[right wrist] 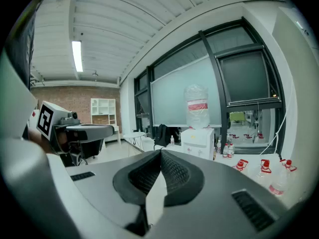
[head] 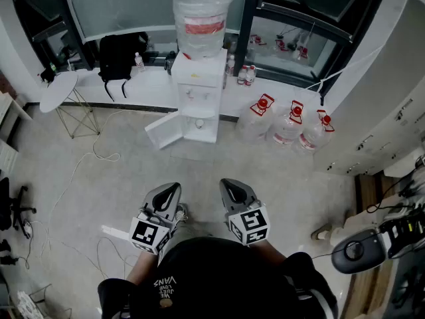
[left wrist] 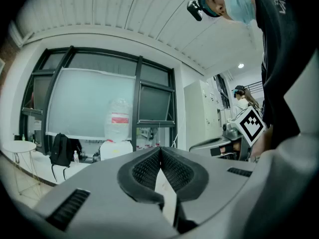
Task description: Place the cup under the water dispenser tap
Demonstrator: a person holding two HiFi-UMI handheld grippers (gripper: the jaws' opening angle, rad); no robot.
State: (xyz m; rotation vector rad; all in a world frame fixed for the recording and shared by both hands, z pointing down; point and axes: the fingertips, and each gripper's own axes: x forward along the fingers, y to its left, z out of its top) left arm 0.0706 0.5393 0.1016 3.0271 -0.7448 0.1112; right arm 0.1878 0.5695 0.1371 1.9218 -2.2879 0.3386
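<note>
The left gripper (head: 174,187) is held low in front of the person, jaws fully together. In the left gripper view its ribbed dark pads (left wrist: 147,169) meet at the tip, with nothing between them. Just beside it, the right gripper (head: 228,182) is closed the same way; the right gripper view shows its pads (right wrist: 175,173) touching at the tip and holding nothing. Both grippers point across open floor toward the water dispenser (head: 198,85), which is well apart from them. Where the cup is cannot be told from these views. The dispenser is a white cabinet standing against the low window ledge (head: 153,78), with a large clear bottle (head: 202,12) with a red band upside down on top. Its small lower door (head: 164,130) hangs open to the left. On the ledge left of the dispenser sits a black backpack (head: 119,55), and further left is a round white table (head: 58,90). To the right of the dispenser, three spare water bottles (head: 289,121) with red caps stand on the floor.
</note>
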